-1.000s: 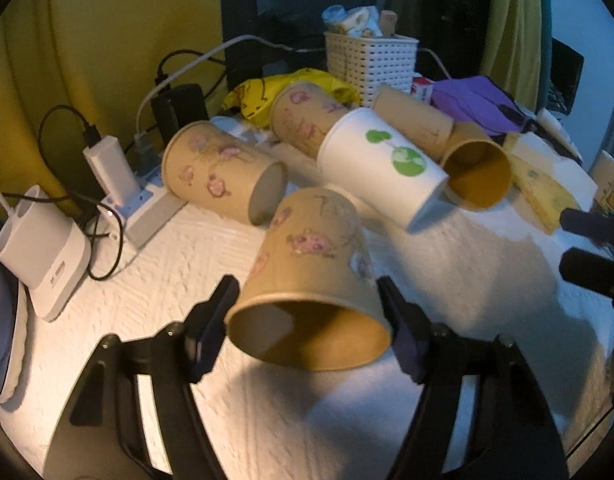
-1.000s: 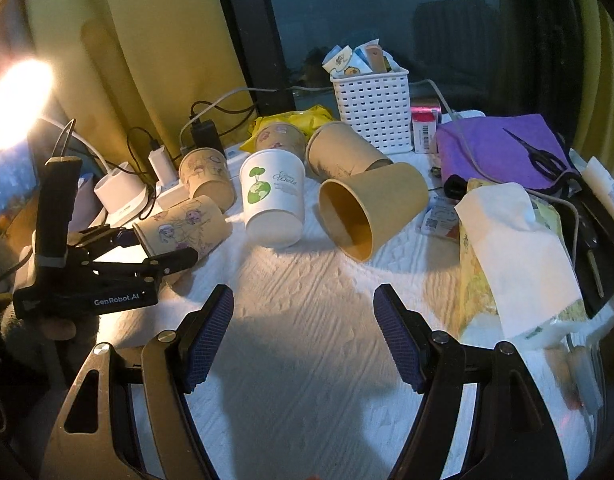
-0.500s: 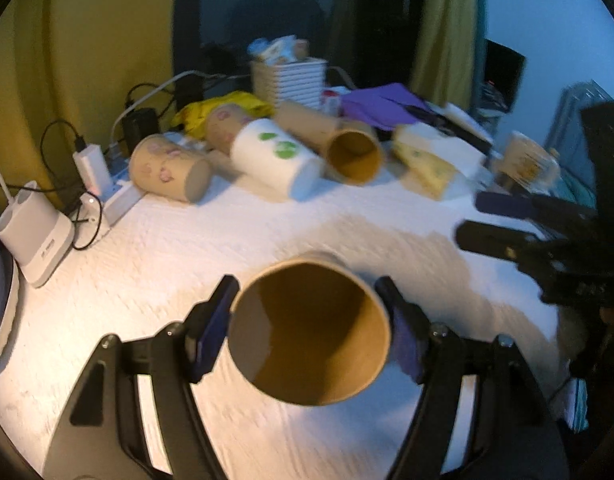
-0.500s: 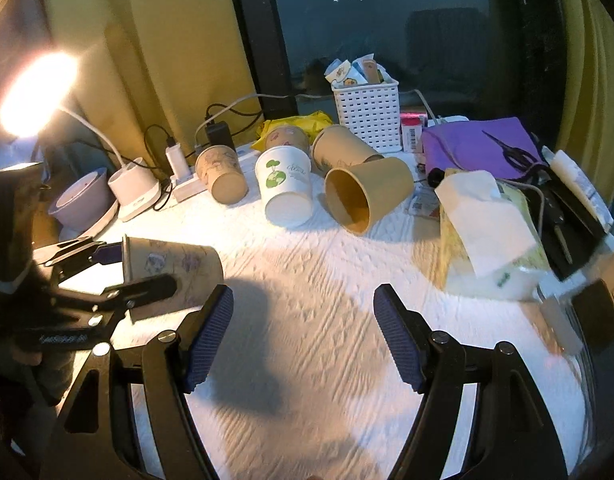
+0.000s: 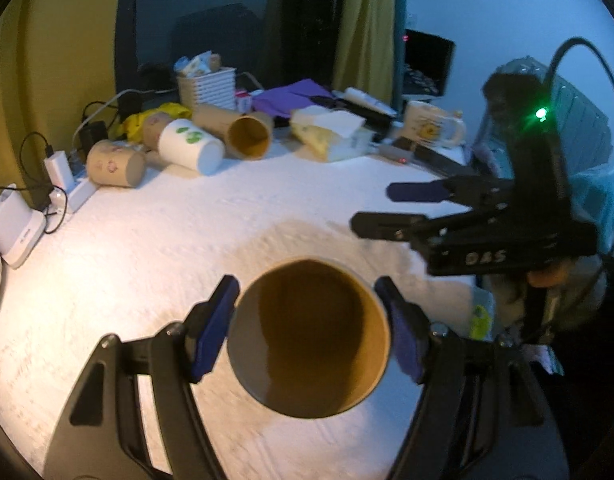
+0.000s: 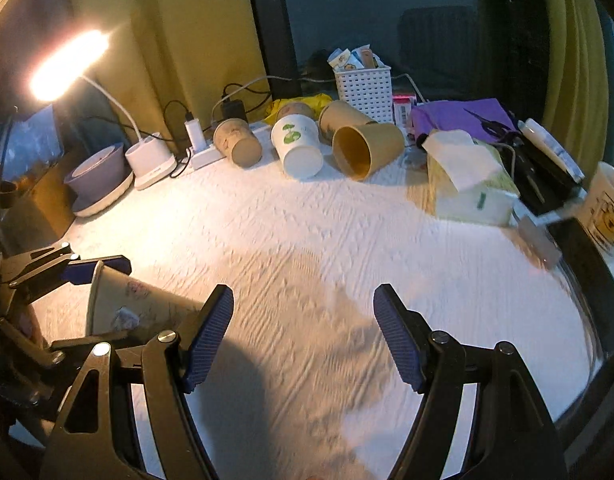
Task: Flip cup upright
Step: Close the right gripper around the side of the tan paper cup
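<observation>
My left gripper [image 5: 309, 330] is shut on a brown paper cup [image 5: 309, 338], whose open mouth faces the camera. In the right wrist view the same cup [image 6: 135, 314] is held above the white table at the lower left, lying nearly sideways, rim toward the left gripper. My right gripper [image 6: 303, 338] is open and empty over the table; it also shows in the left wrist view [image 5: 391, 208] at the right. Several other cups lie on their sides at the back: a printed brown one [image 6: 237, 146], a white one with a green logo [image 6: 299, 150] and a plain brown one [image 6: 365, 148].
A white basket [image 6: 365, 88], a tissue box [image 6: 471, 184], a purple cloth with scissors [image 6: 467, 116] and a mug [image 6: 607, 204] stand at the back and right. A lamp base [image 6: 149, 160], a power strip with cables [image 6: 203, 152] and a bowl [image 6: 97, 180] are at the left.
My left gripper has lifted the cup away from the pile and pulled it toward the near left, turning its mouth toward the camera. My right gripper has drawn back, still open.
</observation>
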A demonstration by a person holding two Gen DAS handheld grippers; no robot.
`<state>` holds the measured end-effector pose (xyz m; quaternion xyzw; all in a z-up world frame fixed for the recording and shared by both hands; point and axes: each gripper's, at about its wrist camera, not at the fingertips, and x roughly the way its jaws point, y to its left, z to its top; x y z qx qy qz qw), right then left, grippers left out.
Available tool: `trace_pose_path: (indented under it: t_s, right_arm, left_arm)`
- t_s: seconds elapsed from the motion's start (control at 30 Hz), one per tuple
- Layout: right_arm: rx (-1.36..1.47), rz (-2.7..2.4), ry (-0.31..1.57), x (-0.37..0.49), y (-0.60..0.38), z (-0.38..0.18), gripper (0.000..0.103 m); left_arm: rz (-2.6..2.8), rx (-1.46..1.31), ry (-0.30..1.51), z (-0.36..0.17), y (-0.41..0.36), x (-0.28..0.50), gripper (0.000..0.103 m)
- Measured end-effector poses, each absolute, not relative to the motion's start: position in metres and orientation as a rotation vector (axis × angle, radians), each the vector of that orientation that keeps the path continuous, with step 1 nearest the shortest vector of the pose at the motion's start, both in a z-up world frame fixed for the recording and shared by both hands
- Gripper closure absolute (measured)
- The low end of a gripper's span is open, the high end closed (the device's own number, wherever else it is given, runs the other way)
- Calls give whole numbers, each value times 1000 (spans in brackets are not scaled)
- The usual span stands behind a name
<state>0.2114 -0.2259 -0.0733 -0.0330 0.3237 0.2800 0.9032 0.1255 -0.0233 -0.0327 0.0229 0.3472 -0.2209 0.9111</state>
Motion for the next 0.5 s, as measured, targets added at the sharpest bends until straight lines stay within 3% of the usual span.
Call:
trace_pose_path:
  t_s: [0.5]
  right_arm:
    - [-112,619,652,150,-227,-85,27]
  left_arm:
    - [-436,36,700,-38,-9,90,32]
